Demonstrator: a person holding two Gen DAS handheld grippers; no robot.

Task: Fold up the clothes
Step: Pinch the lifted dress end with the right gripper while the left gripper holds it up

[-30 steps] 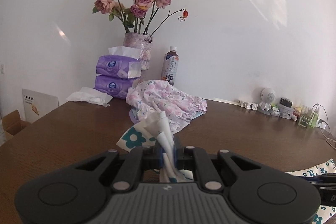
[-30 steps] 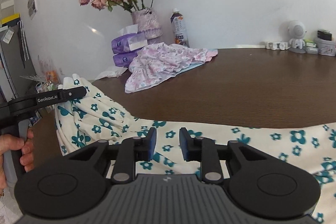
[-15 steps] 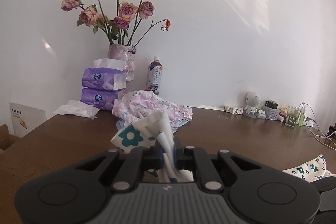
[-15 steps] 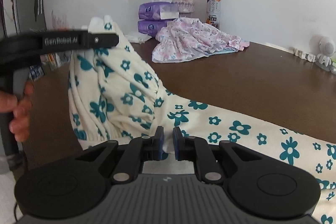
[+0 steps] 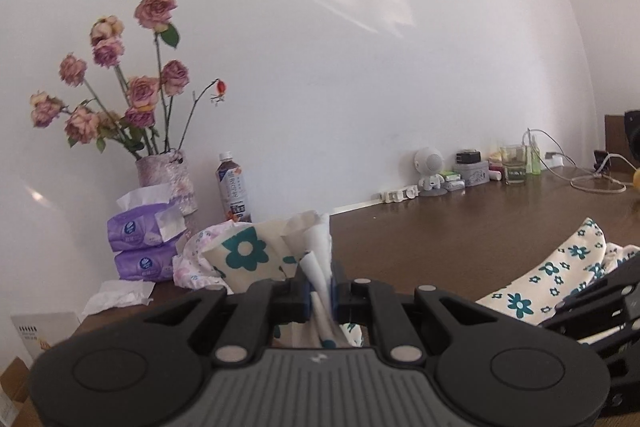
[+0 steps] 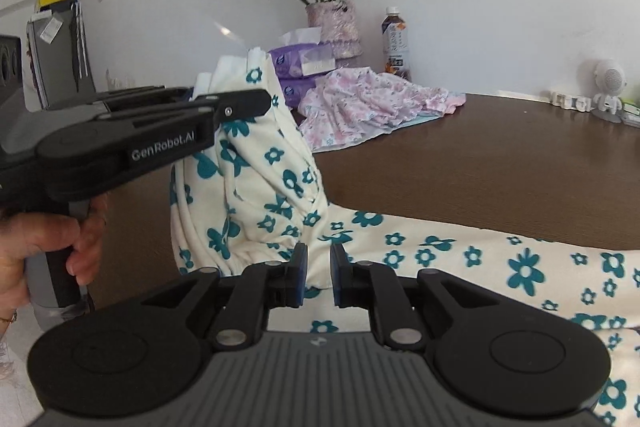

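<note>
While my left claw [image 5: 320, 291] keeps its pinch on one end of the cream garment with teal flowers [image 6: 256, 187] and has lifted it higher than a moment ago, the rest trails on the brown table [image 6: 500, 163]. At the cloth edge my right claw [image 6: 318, 277], nearly shut before, now shows a small gap; I judge the fold is under way.

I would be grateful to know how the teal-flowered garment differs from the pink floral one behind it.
The teal-flowered garment is cream with bold teal flowers; the pink floral garment has small pale blossoms. The first is lifted by the left tool; the second lies crumpled and untouched. Both rest on the brown table.
</note>
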